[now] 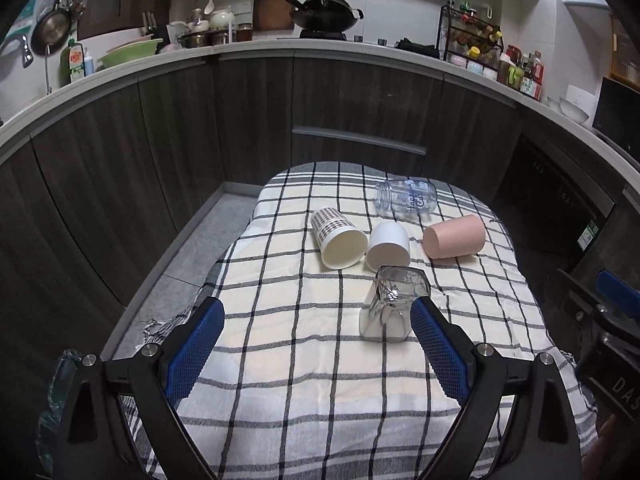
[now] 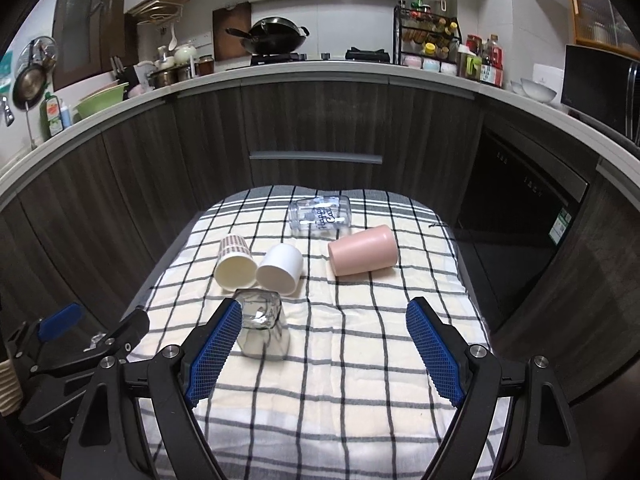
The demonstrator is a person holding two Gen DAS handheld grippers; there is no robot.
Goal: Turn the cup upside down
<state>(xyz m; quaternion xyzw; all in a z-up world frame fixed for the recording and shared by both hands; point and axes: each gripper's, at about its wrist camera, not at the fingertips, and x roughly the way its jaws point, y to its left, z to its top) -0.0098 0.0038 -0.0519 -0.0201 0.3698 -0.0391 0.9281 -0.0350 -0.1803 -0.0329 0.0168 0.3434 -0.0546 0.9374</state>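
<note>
Glass cup (image 1: 390,306) upside down, outside both open jaws

Each hand-held gripper is built from matte black plastic arms that fork into two fingers. The left hand-held gripper (image 1: 318,324) carries long blue pads (image 1: 196,350) with a fine mesh-like grip texture, and round silver screw heads sit at the arm joints. The right hand-held gripper (image 2: 324,326) has the same blue textured pads (image 2: 436,354) and silver screws. White letters are printed on the right one's black body, seen at the left view's edge.
</note>
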